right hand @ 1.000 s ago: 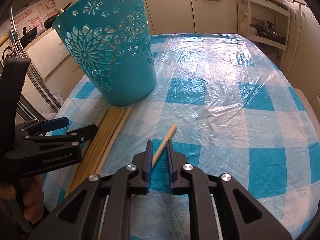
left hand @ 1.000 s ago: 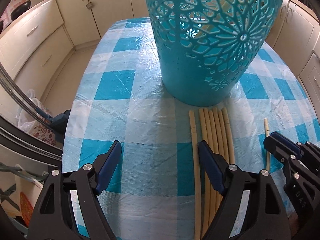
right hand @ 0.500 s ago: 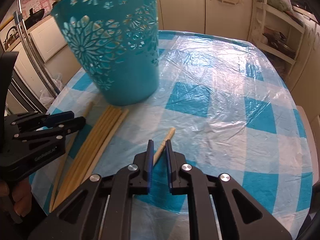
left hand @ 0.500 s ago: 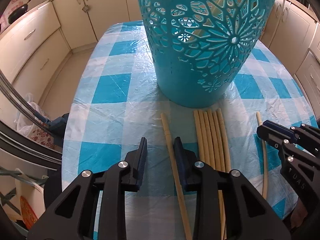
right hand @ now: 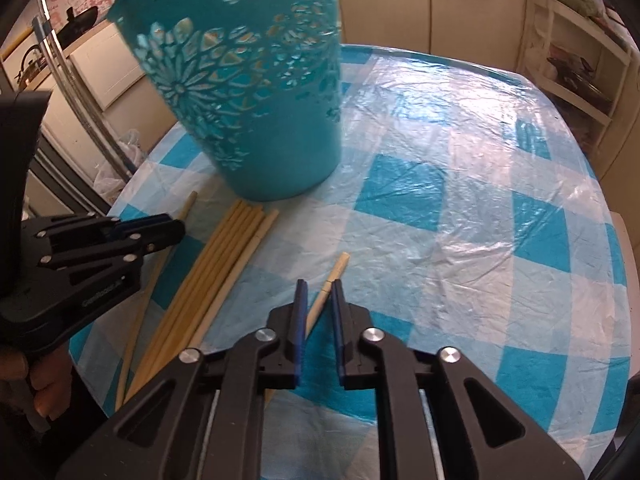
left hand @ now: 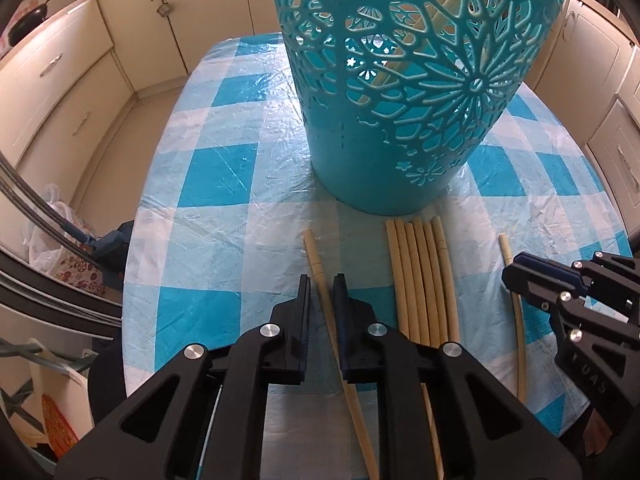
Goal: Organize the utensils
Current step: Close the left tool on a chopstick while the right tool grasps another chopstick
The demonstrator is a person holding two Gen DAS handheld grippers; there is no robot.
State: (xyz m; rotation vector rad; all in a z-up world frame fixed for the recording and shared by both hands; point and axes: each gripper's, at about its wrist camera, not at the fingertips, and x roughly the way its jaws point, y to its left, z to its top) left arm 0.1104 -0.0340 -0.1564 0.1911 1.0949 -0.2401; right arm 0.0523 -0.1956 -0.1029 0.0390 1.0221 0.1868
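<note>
A teal cut-out basket (left hand: 408, 92) stands on the checked table; pale sticks show inside it. My left gripper (left hand: 323, 285) is shut on one bamboo chopstick (left hand: 316, 260), set apart to the left of a bundle of several chopsticks (left hand: 420, 272). My right gripper (right hand: 317, 290) is shut on another single chopstick (right hand: 335, 270), right of the bundle (right hand: 224, 256). The basket (right hand: 256, 92) is blurred in the right wrist view. Each gripper shows in the other's view: the right gripper (left hand: 516, 268) and the left gripper (right hand: 176, 229).
The table has a blue and white checked cloth under clear plastic (right hand: 460, 208). Cream kitchen cabinets (left hand: 72, 64) surround it. A shelf rack (right hand: 576, 48) stands at the far right. The table's left edge (left hand: 132, 248) drops to the floor.
My left gripper closed from wide open onto one chopstick and drew it left, away from the bundle. My right gripper kept its hold on its chopstick and the view shifted.
</note>
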